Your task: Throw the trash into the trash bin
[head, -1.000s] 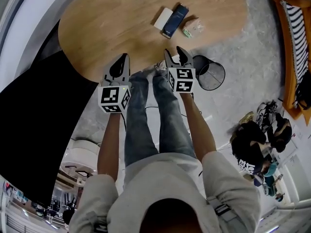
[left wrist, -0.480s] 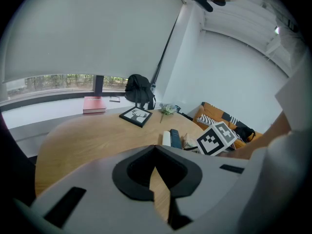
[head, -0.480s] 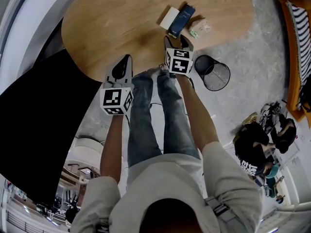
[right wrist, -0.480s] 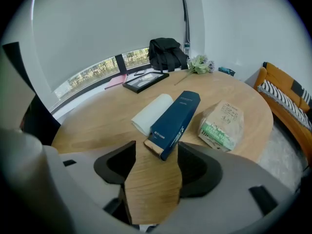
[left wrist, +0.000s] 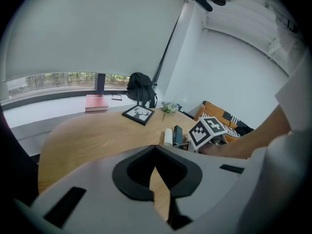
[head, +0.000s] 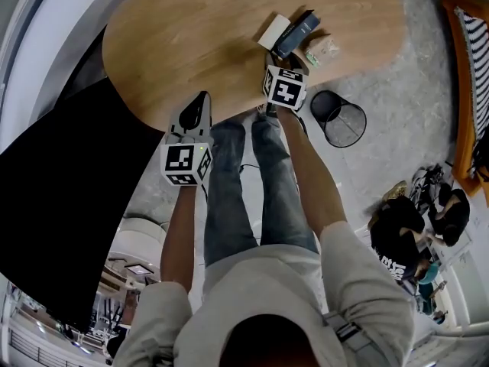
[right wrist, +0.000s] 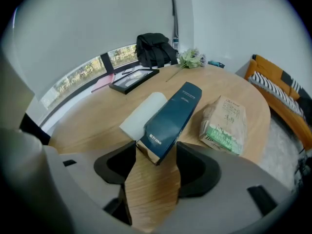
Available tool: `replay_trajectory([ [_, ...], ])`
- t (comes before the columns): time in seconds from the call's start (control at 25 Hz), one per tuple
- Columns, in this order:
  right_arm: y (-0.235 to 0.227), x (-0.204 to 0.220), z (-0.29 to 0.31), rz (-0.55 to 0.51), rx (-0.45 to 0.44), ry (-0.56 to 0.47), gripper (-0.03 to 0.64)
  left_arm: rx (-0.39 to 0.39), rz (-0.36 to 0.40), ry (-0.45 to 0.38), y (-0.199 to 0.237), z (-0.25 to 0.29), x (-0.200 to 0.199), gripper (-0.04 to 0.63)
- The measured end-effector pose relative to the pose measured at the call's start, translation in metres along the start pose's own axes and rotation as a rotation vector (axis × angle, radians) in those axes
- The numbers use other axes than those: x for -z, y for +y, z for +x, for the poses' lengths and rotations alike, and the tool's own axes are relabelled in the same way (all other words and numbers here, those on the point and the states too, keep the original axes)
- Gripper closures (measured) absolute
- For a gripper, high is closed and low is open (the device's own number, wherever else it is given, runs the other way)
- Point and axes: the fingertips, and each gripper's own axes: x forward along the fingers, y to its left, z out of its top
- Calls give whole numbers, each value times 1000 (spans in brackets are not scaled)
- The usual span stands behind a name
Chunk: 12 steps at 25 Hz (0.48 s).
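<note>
**Wooden table, open jaws at the blue box**

Pale wood fills the top of the head view: an oval table [head: 191,44] on grey carpet [head: 397,90]. The wearer's legs [head: 229,182] in jeans run down from its near edge. Three bits of trash lie together at the table's 1 o'clock side. A white pack [head: 273,31] touches a blue box [head: 296,34] at its 3 o'clock. A crumpled paper bag [head: 321,50] lies just beside the box at its 4 o'clock. The bin [head: 340,117], black wire mesh, stands on the carpet at 4 o'clock from the trash, apart from it.

The right gripper [head: 281,60] tilts steeply down over the table edge at the box's near end. Its own view shows the jaws wide apart, having just been opening. The box's near end sits in the gap between the tips, and the pads do not press on it. There the pack lies at the box's 10 o'clock and the bag at its 3 o'clock.

The left gripper [head: 203,98] hovers over the table's near edge, at 8 o'clock from the right one and well apart from the trash. Its jaws are closed tip to tip with nothing between them.

At the table's far side lie a frame [right wrist: 131,80] and flowers [right wrist: 192,58]. A black bag [right wrist: 155,48] and a red book [left wrist: 96,103] sit on the sill beyond. An orange sofa [head: 466,75] stands at 3 o'clock in the head view. Another person [head: 401,232] sits on the floor at 4 o'clock.
</note>
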Motion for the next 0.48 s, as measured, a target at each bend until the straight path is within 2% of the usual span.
replay_trajectory([
  [0.12,-1,-1,-3,56,-4,-5,348,1,-2,3,1,-1,1,577],
  [0.36,-1,-12,-4,83,9,-30,347,8,5,8,2,0,3,577],
  [0.48,-5,-9,2,75,41,-4,348,7,5,12,3,-2,3,577],
])
